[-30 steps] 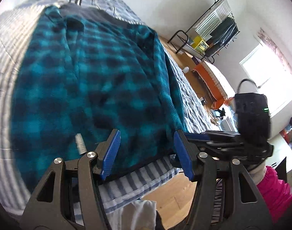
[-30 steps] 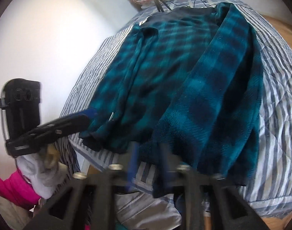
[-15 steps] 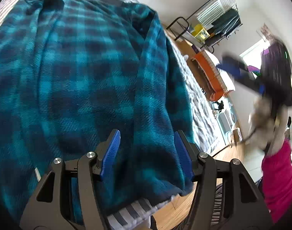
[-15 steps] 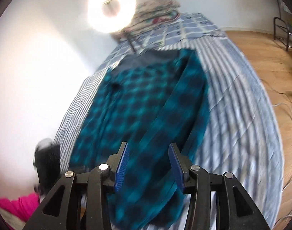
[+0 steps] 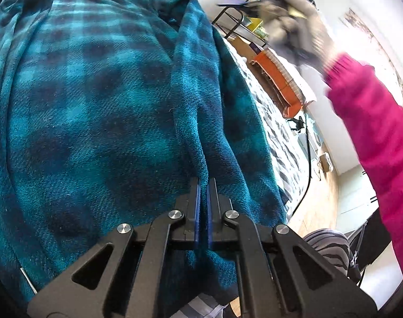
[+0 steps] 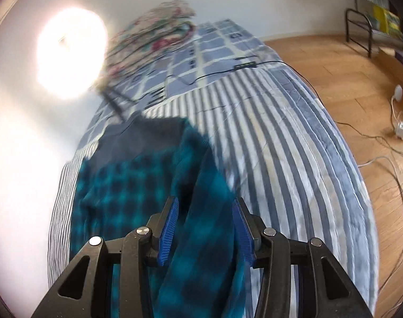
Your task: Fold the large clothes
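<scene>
At six o'clock on the bed (image 6: pixel 294 137), the left hand-held gripper (image 5: pixel 203 185) is pinching the plaid fleece top (image 5: pixel 95 100) (anchoring its hem, I judge). The right hand-held gripper (image 6: pixel 205 228) is hovering half-wide above its sleeve (image 6: pixel 209 193) at the garment's three o'clock, gripping nothing.

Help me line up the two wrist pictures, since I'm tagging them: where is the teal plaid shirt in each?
Left wrist: the teal plaid shirt fills the left and centre; the left gripper is shut on a fold of it near the hem.
Right wrist: the shirt lies lower left of centre, running under the open right gripper.
Shared landmark: the striped bedspread, at the shirt's right edge.
</scene>
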`<state>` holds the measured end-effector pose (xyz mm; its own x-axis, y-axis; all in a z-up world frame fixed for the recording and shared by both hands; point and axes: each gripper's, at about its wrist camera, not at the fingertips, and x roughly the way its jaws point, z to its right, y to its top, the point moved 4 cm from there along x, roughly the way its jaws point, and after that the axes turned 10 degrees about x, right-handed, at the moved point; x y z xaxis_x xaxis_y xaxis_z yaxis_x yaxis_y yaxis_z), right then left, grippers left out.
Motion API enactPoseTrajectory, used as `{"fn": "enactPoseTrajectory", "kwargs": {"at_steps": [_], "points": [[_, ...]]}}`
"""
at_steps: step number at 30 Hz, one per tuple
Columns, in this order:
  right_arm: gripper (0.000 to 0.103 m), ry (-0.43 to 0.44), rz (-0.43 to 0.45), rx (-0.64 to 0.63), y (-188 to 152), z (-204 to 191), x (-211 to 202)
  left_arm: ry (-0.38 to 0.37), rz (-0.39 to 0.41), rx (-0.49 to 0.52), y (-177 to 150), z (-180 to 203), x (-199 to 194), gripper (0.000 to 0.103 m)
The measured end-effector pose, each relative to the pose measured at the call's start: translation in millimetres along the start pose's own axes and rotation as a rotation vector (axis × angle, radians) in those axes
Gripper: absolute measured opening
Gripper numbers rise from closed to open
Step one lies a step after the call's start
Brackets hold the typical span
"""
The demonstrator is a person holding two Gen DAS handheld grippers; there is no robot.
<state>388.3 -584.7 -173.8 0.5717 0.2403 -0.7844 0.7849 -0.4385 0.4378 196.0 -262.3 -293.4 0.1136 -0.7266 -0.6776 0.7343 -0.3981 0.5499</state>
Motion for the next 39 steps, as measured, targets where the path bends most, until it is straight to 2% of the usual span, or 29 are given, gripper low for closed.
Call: {"fn": "enactPoseTrajectory", "kwargs": {"at_steps": [5, 6, 8, 9, 15, 17, 18, 20, 23, 26, 29, 31, 32, 34, 35, 37, 39], "points": [[0.045, 0.022, -0.013, 0.013, 22.9, -8.3, 35.0, -0.015, 0.013, 0.011, 4.6, 1.6, -5.2, 0.001], [0.041, 0.021, -0.018, 0.007, 24.7, -10.4, 39.4, -0.014, 0.015, 0.016, 5.6, 2.4, -6.1, 0.001], [0.019, -0.012, -0.033, -0.025, 28.1, -17.2, 52.1, -0.018, 0.019, 0.025, 6.5, 4.6, -8.3, 0.001], [0.002, -0.042, -0.045, -0.051, 28.7, -21.8, 57.9, -0.023, 0.021, 0.026, 6.7, 5.4, -10.2, 0.001], [0.0, -0.16, 0.02, -0.176, 32.1, -54.0, 39.7, -0.061, 0.051, 0.009, 2.9, 11.7, -24.5, 0.0], [0.0, -0.19, 0.068, -0.268, 31.6, -78.8, 26.3, -0.078, 0.061, 0.009, -0.8, 16.1, -30.8, 0.0], [0.0, -0.199, 0.092, -0.314, 30.6, -93.5, 21.5, -0.084, 0.066, 0.005, -2.2, 17.1, -32.7, 0.0], [0.0, -0.152, 0.095, -0.359, 28.6, -118.8, 23.1, -0.087, 0.073, -0.005, -4.5, 16.0, -34.1, 0.0], [0.0, -0.123, 0.063, -0.423, 19.2, -154.0, 54.6, -0.054, 0.072, -0.012, -10.4, 8.7, -34.9, 0.0], [0.0, -0.105, -0.01, -0.451, -0.9, -172.3, 111.8, -0.035, 0.057, -0.059, -17.4, -4.9, -32.9, 0.0], [0.005, -0.073, -0.123, -0.421, -22.2, -168.4, 156.5, -0.018, 0.033, -0.081, -25.0, -13.6, -29.4, 0.0], [0.015, -0.037, -0.16, -0.367, -26.6, -160.6, 157.5, -0.014, 0.024, -0.074, -29.5, -13.7, -30.5, 0.0], [0.019, 0.019, -0.149, -0.333, -23.8, -154.5, 143.3, -0.011, 0.023, -0.063, -30.4, -12.5, -31.6, 0.0], [0.035, 0.078, -0.096, -0.298, -16.2, -140.6, 107.3, -0.01, 0.021, -0.049, -30.7, -11.3, -32.9, 0.0], [0.038, 0.099, -0.064, -0.279, -11.4, -129.8, 87.1, -0.008, 0.02, -0.042, -31.8, -10.6, -33.6, 0.0], [0.048, 0.104, -0.007, -0.231, -3.5, -104.5, 56.1, -0.012, 0.017, -0.044, -33.3, -10.2, -33.8, 0.0], [0.051, 0.096, 0.009, -0.124, 4.0, -60.5, 29.0, -0.011, 0.015, -0.05, -29.0, -6.5, -30.5, 0.0]]}}
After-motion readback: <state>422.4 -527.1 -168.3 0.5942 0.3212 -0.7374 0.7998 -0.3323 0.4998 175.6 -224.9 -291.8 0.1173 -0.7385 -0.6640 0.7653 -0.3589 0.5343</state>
